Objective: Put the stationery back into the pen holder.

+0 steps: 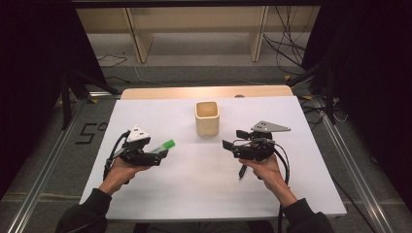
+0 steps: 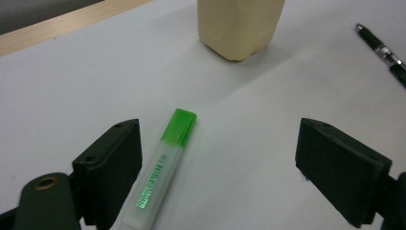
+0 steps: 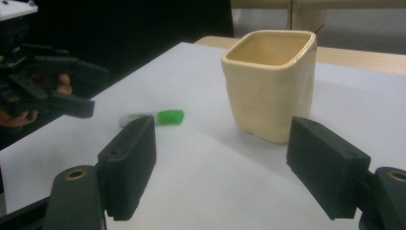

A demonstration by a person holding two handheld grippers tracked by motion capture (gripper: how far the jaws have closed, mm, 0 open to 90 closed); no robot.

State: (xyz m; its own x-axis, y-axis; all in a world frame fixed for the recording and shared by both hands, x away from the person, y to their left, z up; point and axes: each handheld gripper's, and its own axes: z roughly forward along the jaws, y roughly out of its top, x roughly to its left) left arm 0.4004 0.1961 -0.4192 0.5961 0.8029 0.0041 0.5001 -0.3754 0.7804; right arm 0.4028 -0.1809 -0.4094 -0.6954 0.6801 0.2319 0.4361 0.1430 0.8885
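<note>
You are holding the left gripper (image 1: 163, 154) at the lower left of the high view, its jaws standing wide apart. The green highlighter (image 2: 160, 170) is lying flat on the white table (image 1: 194, 194) between those jaws — in the left gripper view it is sitting just beside the left-hand jaw, at lower centre-left of the frame, and whether it is touching that jaw cannot be told; the far jaw is well clear of it. Nothing is being gripped.

You are holding the right gripper (image 1: 233, 140) right of centre in the high view, its jaws likewise spread wide (nothing is sitting between them). In the right gripper view the cream square cup (image 3: 270, 84) is standing upright at upper right of centre, beyond the jaws and apart from them.

A black pen (image 2: 385, 52) is lying at the upper right edge of the left gripper view, well apart from the highlighter.
</note>
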